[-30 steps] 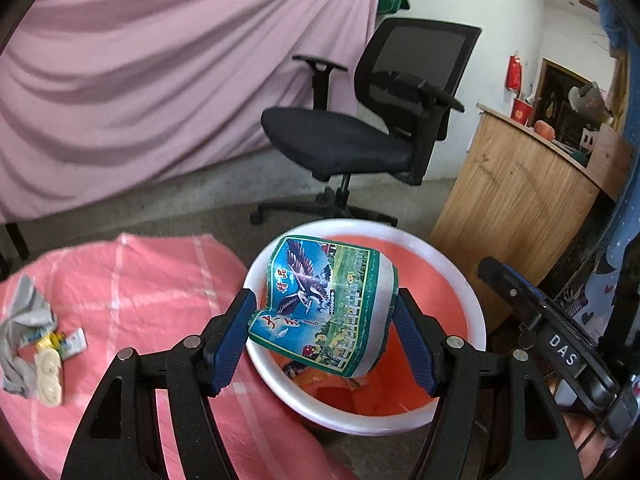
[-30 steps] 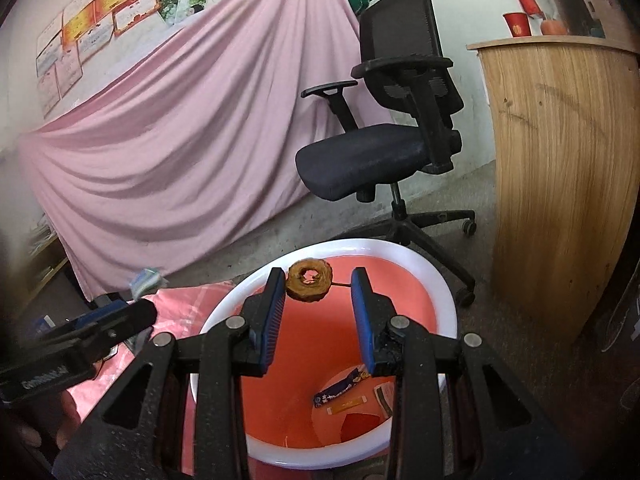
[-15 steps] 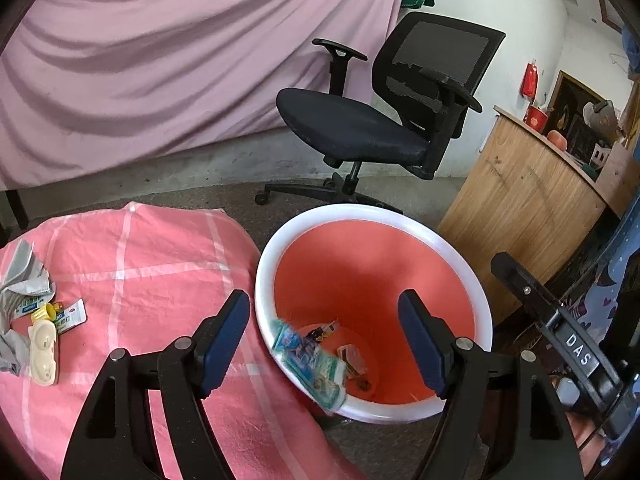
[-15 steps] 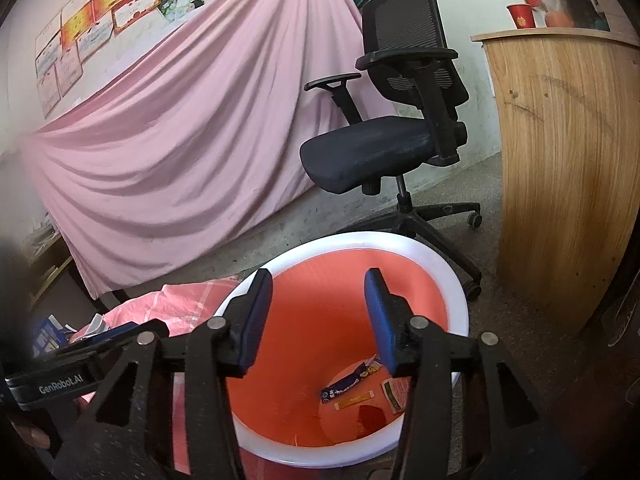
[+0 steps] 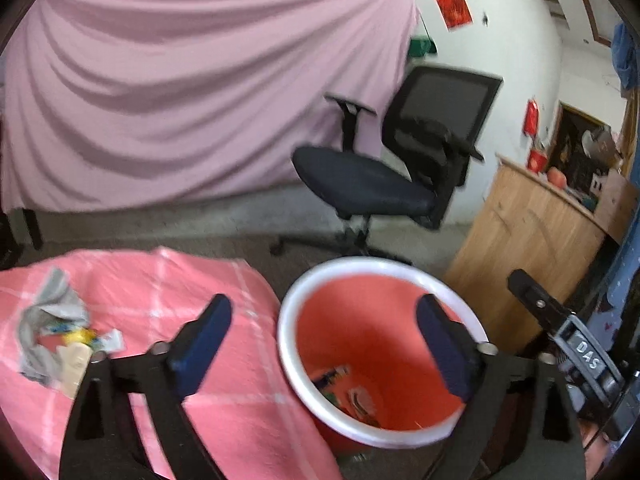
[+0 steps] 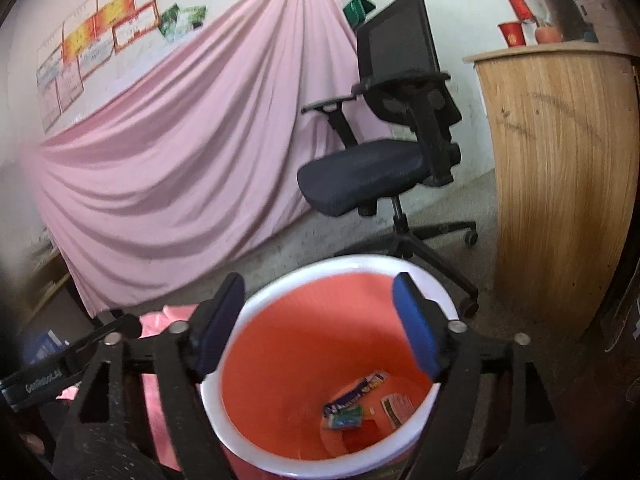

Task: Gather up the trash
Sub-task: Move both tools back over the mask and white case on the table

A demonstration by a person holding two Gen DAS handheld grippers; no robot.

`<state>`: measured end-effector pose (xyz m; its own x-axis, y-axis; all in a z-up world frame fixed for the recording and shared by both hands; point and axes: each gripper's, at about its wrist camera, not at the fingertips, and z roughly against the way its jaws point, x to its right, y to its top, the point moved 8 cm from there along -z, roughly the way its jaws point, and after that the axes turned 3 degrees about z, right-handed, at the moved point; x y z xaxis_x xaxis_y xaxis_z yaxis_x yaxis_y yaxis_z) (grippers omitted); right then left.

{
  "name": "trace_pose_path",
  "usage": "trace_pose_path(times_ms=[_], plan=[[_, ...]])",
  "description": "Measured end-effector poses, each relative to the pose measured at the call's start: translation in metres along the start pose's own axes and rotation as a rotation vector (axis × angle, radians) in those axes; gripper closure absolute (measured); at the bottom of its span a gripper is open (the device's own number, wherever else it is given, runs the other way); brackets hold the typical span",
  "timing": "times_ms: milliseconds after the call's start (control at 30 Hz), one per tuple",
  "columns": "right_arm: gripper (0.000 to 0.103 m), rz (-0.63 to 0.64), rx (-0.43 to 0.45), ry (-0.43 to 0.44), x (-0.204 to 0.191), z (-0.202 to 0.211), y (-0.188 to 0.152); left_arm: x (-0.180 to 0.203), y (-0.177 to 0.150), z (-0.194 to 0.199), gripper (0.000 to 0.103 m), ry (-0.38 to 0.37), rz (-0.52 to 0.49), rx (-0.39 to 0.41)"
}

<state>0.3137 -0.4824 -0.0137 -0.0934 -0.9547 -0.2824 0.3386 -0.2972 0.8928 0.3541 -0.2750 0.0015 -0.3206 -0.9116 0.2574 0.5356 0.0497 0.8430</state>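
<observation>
Pink cloth (image 5: pixel 192 92) draped the whole back wall, the biggest thing in either view, with a black office chair (image 6: pixel 384 132) in front of it and a curved wooden counter (image 6: pixel 560 184) to the right. Nearer lay a pink checked blanket (image 5: pixel 224 384) spread over a low surface, and just beside its edge stood the orange bin with a white rim (image 6: pixel 320 468). Wrappers (image 6: pixel 354 400) lay flat on the bin's floor, so that part of the trash was already collected.

Both tools hung over the bin. The left gripper (image 5: pixel 320 344) had its jaws opening, wide apart with nothing between them; one finger showed over the blanket, the other over the bin's mouth. The right gripper (image 6: pixel 320 320) was likewise opening, empty, its blue pads (image 6: pixel 416 332) framing the bin's interior.

Smallest of all was the leftover litter (image 5: pixel 60 340) on the blanket's far left: a crumpled grey scrap, something yellow, a pale flat piece, lying close together.

The step in hand looked like a return for that pile. It would go best with the jaws kept spread on the approach, coming down over one piece at a time, and pinching clear of the blanket so no cloth was caught.
</observation>
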Motion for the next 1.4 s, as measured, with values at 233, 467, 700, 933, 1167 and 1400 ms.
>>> trace_pose_path(times_ms=[233,467,700,933,1167,1400], plan=[[0.0,0.023,0.135,0.101,-0.041,0.019,0.022,-0.039,0.024,0.054,0.004,0.075,0.046,0.179],[0.0,0.092,0.258,0.242,-0.105,0.042,0.033,-0.089,0.037,0.117,0.003,0.196,0.082,0.34],[0.0,0.18,0.318,0.303,-0.164,0.048,0.029,-0.132,0.034,0.162,0.003,0.318,0.057,0.421],[0.0,0.25,0.326,0.348,-0.212,0.043,0.015,-0.172,0.021,0.192,0.003,0.4,0.056,0.449],[0.0,0.324,0.247,0.38,-0.249,0.025,-0.006,-0.215,0.005,0.195,0.003,0.454,0.066,0.417],[0.0,0.399,0.128,0.376,-0.273,-0.004,-0.032,-0.249,-0.014,0.175,0.003,0.517,0.103,0.314]])
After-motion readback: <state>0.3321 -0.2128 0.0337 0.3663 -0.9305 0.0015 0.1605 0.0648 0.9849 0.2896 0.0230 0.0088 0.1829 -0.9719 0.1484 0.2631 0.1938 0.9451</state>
